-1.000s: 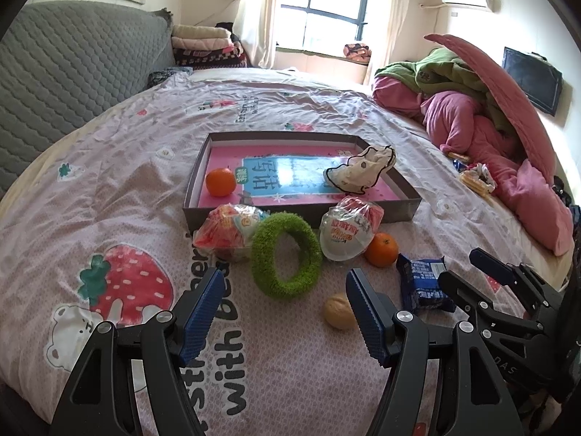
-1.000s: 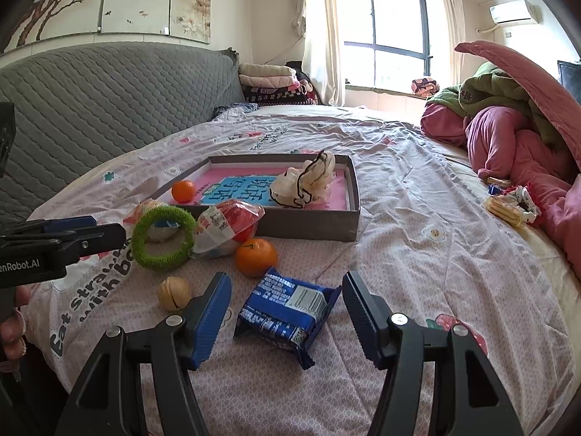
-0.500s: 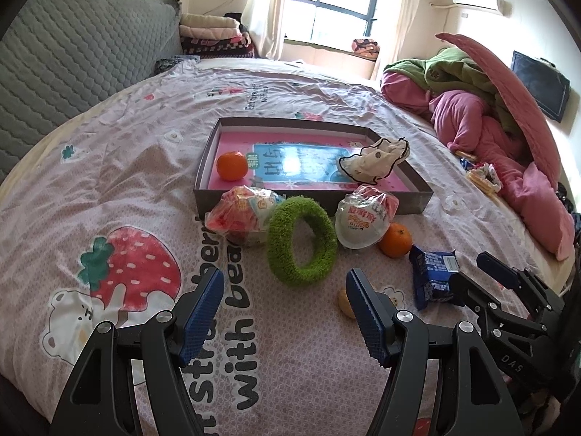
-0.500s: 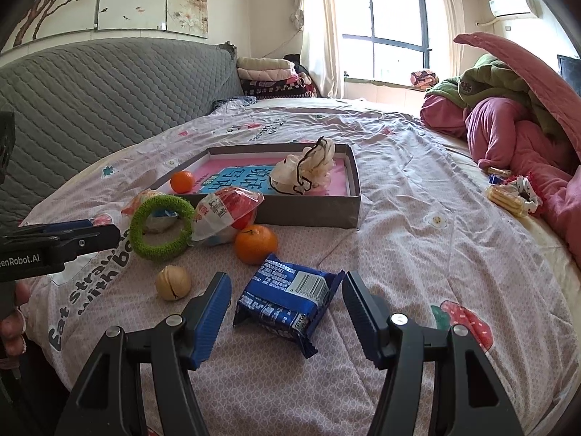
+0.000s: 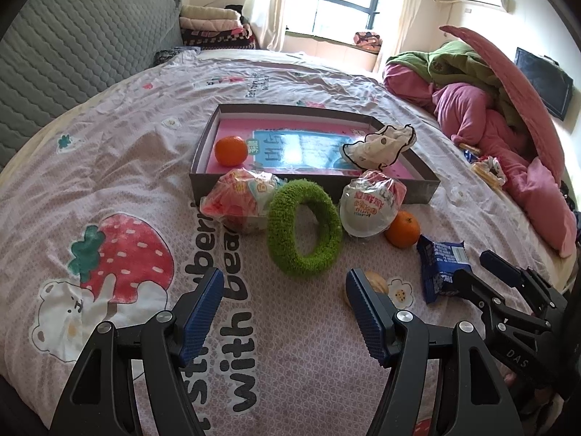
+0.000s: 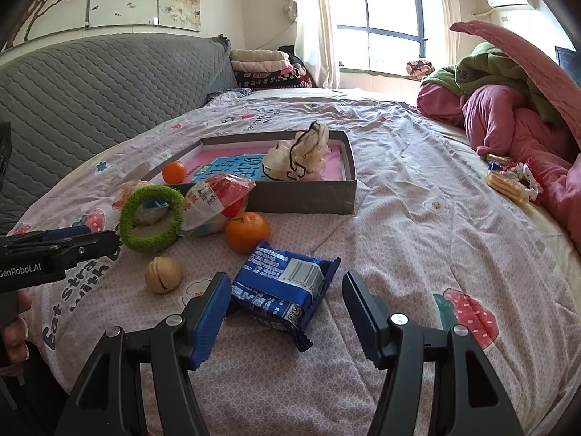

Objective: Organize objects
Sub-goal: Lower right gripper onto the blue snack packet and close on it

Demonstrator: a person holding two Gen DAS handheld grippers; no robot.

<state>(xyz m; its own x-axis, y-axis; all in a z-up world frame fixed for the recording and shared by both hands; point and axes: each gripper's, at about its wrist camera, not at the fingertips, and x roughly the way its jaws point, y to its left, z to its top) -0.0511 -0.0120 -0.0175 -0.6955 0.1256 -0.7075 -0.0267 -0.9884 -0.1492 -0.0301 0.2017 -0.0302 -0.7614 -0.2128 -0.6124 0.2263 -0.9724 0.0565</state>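
Observation:
A grey box (image 5: 203, 189) (image 6: 305, 201) with a pink floor lies on the bed, holding an orange (image 5: 231, 150) and a crumpled white bag (image 5: 377, 149). In front of it sit two wrapped snack packs (image 5: 239, 200) (image 5: 370, 203), a green fuzzy ring (image 5: 304, 229) (image 6: 151, 218), a second orange (image 5: 402, 229) (image 6: 247, 231), a walnut (image 5: 376, 283) (image 6: 162, 274) and a blue snack packet (image 5: 441, 265) (image 6: 279, 287). My left gripper (image 5: 283, 305) is open just short of the ring. My right gripper (image 6: 287, 309) is open, and the blue packet lies at its fingertips, untouched.
A grey quilted headboard (image 6: 90, 91) runs along the left. Pink and green bedding (image 5: 490, 109) is heaped at the right, with a biscuit pack (image 6: 508, 185) beside it. Folded blankets (image 5: 214, 29) are stacked by the window. A person's fingers (image 6: 14, 327) show at the lower left.
Both views have shifted slightly, so the objects sit a little higher and further right in the left wrist view. No object has moved and both grippers stay open.

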